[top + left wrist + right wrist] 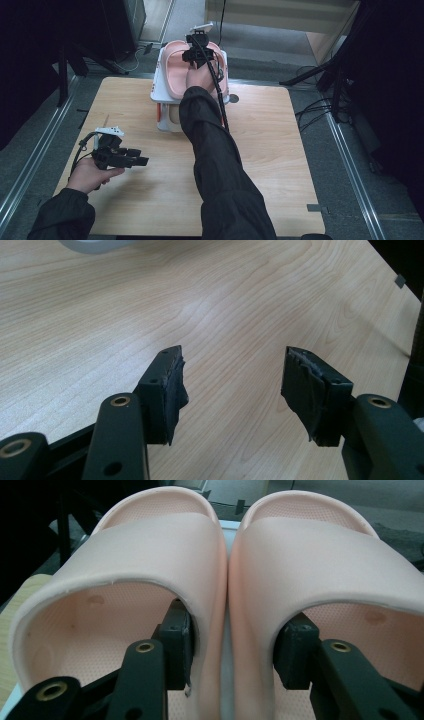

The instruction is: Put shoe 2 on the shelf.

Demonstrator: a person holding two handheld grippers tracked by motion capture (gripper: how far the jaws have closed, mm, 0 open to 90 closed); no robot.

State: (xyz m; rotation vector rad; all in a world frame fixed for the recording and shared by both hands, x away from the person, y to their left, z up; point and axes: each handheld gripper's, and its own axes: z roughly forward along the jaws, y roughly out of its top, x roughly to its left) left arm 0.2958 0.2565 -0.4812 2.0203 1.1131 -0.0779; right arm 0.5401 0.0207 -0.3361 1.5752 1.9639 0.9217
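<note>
Two pink slippers lie side by side on a white stand (159, 87) at the far edge of the wooden table (150, 190): the left slipper (150, 550) and the right slipper (325, 555). My right gripper (197, 50) reaches over them. In the right gripper view, my right gripper (232, 645) has one jaw inside each slipper. The two touching inner walls stand between the jaws, and the pads rest loosely beside them. My left gripper (142, 159) hovers low over the table's near left. In its own view, my left gripper (232, 385) is open and holds nothing.
A small grey disc (233, 98) lies on the table right of the stand, and a tape mark (313, 207) sits near the front right corner. Dark stand legs and cables (320, 107) crowd the floor at right. Metal rails (30, 165) run along both sides.
</note>
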